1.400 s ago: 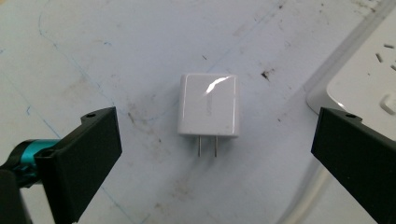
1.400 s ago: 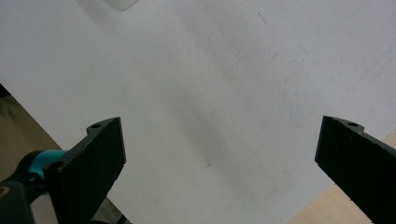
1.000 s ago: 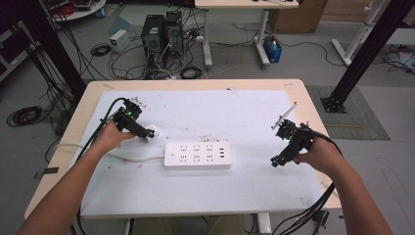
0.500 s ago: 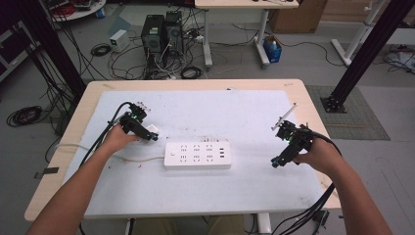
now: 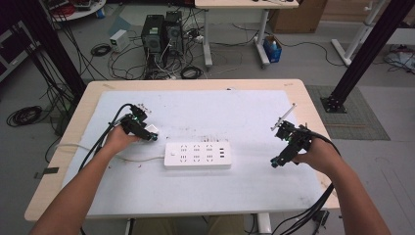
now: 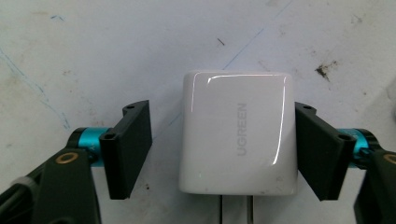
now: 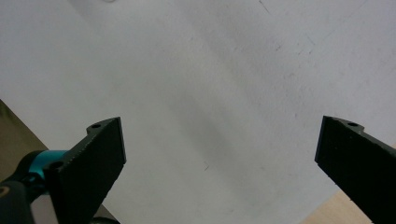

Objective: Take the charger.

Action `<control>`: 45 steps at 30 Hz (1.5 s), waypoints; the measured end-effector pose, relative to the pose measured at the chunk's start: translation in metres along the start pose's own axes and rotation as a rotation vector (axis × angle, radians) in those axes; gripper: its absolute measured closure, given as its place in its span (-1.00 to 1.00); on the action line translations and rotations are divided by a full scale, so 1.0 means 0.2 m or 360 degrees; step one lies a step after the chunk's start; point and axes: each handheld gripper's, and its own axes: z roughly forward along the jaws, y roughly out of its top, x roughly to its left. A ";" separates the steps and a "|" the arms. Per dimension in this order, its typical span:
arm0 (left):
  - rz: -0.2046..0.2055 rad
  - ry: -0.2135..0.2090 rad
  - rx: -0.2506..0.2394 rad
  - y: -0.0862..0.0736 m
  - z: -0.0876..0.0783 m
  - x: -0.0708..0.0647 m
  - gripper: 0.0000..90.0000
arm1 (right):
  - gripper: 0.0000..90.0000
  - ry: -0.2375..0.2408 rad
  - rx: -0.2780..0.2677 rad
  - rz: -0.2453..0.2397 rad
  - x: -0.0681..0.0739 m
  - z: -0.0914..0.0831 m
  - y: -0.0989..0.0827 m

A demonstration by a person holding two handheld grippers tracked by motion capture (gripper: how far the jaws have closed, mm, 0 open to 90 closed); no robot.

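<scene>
A white UGREEN plug-in charger (image 6: pixel 238 130) lies flat on the white mat, prongs pointing toward the camera. My left gripper (image 6: pixel 223 142) stands open around it: the right jaw is against or almost against its side, the left jaw a small gap away. From above, the left gripper (image 5: pixel 148 134) and the charger (image 5: pixel 153 129) are just left of a white power strip (image 5: pixel 197 155) whose cord runs off to the left. My right gripper (image 5: pixel 275 162) is open and holds nothing, right of the strip. Its own view shows the right gripper (image 7: pixel 223 156) spread wide over bare mat.
The white mat (image 5: pixel 220 112) covers most of the wooden table (image 5: pixel 313 112). The mat's edge and a strip of wood (image 7: pixel 355 210) lie close under the right gripper. Cables trail from both grippers off the near edge. Computers and wires are on the floor beyond.
The left hand has shifted slightly over the charger. The right hand and the power strip have stayed where they were.
</scene>
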 end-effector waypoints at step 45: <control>0.0070 -0.0017 -0.0244 -0.01 -0.37 -0.16 -0.05 | -0.98 -0.0009 -0.0058 0.0071 0.00 0.01 -0.02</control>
